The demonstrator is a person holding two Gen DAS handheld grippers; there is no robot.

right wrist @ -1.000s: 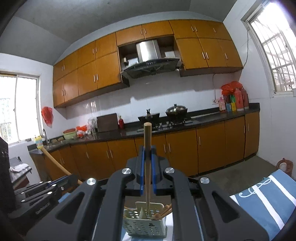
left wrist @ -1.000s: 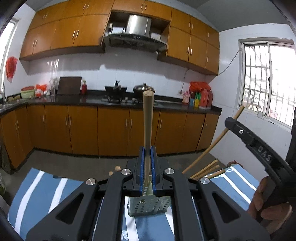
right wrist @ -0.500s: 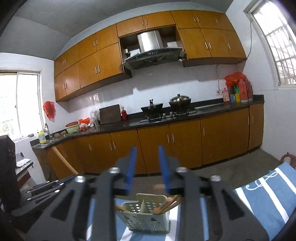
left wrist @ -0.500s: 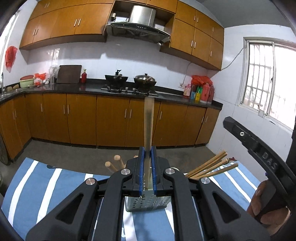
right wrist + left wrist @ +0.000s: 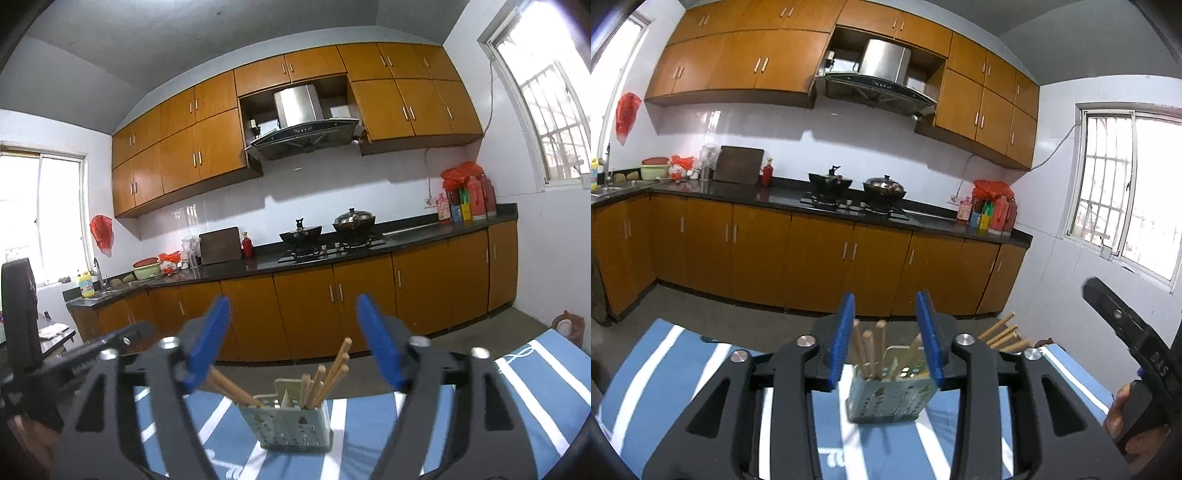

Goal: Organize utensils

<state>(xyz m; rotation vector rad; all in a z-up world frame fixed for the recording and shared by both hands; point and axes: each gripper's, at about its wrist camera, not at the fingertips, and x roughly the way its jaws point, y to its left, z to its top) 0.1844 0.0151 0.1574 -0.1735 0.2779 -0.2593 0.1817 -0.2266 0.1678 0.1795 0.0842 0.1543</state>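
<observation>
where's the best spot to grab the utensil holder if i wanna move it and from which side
Probably grip the utensil holder low on its perforated side walls, coming in level from the front with the right gripper, open and already lined up. The wooden sticks fan up and out of the top and the left compartment, so a top-down approach would likely hit them. The flat, upright walls suit a pinch across the width.

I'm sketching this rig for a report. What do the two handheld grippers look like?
Both the left gripper and the right gripper are matte black plastic linkages with silver bolt heads and triangular cut-outs, ending in flat blue finger pads. White embossed lettering marks the side.
</observation>
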